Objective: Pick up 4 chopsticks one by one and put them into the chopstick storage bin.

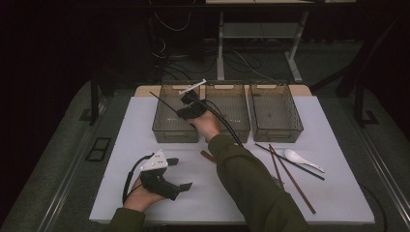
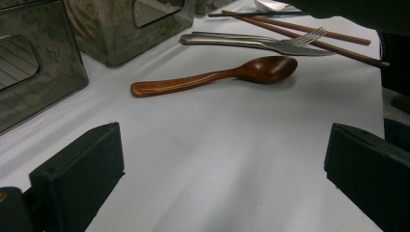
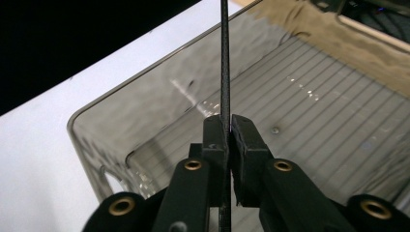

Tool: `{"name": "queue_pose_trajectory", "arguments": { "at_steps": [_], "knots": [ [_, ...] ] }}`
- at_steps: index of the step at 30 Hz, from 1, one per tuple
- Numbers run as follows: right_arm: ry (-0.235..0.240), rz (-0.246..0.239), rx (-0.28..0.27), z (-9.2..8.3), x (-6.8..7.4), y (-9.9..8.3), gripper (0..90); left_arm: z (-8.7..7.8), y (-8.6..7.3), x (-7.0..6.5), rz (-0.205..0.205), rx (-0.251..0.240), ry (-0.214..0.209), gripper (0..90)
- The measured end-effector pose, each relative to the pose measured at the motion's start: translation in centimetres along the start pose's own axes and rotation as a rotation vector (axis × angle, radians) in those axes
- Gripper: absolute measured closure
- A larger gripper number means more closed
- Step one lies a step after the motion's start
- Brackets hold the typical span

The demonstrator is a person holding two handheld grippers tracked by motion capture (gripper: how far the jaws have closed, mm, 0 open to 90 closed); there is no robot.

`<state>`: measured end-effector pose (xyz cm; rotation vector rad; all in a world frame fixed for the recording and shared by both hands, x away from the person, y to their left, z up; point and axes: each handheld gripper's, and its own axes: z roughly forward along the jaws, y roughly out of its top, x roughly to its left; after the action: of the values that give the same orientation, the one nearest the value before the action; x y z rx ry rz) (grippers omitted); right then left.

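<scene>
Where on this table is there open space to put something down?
The white mat is bare left of the three bins, and along the front edge between the left hand-held gripper and the sleeve. The right front is crowded with chopsticks and a white spoon.

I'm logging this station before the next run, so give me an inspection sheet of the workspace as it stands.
Surface: white table, bare at left.
Job's things: three smoky bins; black chopstick; wooden spoon; fork; brown chopsticks; white spoon.
Clutter: nothing seen.
Grippers: left gripper open, low over table; right gripper shut on black chopstick over left bin.
Cables: trail from both grippers; more on floor behind.
Surroundings: dark room, desk legs behind.
</scene>
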<state>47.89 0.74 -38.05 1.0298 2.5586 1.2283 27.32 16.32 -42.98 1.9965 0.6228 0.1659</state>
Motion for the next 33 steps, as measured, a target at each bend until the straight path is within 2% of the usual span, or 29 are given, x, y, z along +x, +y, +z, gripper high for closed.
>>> {"name": "queue_pose_trajectory", "arguments": {
  "at_steps": [2,5,6,10,17,18,19,21,22,23,28,30,33],
  "knots": [
    [-0.004,0.001,0.005,-0.3,-0.1,0.2,63.7,0.0,0.0,0.0,-0.001,0.002,0.0,0.0],
    [-0.009,-0.004,0.003,-0.8,-0.2,0.4,59.5,0.0,0.0,0.0,0.002,0.0,0.0,0.0],
    [0.002,-0.001,0.001,-1.4,-0.4,0.6,53.4,0.0,0.0,0.0,0.004,0.0,0.001,0.0],
    [0.025,-0.023,0.019,-2.7,-0.7,0.9,46.6,0.0,0.0,0.0,0.003,0.003,0.002,0.0],
    [0.044,-0.086,-0.005,-7.1,-1.4,1.7,40.1,0.0,0.1,-0.1,0.0,-0.006,0.006,0.0],
    [0.042,-0.097,-0.02,-8.5,-1.6,1.7,38.4,0.0,0.1,-0.1,0.004,-0.005,0.006,0.0],
    [0.042,-0.097,-0.02,-8.5,-1.6,1.7,38.4,0.0,0.1,-0.1,0.005,-0.001,0.007,0.0],
    [0.042,-0.105,-0.032,-9.8,-1.8,1.6,36.7,0.1,0.1,-0.1,0.004,0.0,0.006,0.0],
    [0.033,-0.123,-0.032,-10.9,-2.1,1.4,35.3,0.1,0.1,-0.2,0.004,0.0,0.006,0.0],
    [0.033,-0.123,-0.032,-10.9,-2.1,1.4,35.3,0.2,0.1,-0.2,0.004,-0.003,0.006,0.0],
    [0.033,-0.155,-0.035,-13.3,-2.9,0.6,33.8,0.2,0.1,-0.2,0.006,0.006,0.007,0.0],
    [0.03,-0.154,-0.04,-14.5,-3.3,-0.1,33.5,0.2,0.1,-0.2,0.01,0.01,0.007,0.0],
    [0.031,-0.148,-0.046,-15.3,-3.6,-0.6,33.4,0.2,0.1,-0.1,0.011,0.014,0.009,0.0]
  ]
}}
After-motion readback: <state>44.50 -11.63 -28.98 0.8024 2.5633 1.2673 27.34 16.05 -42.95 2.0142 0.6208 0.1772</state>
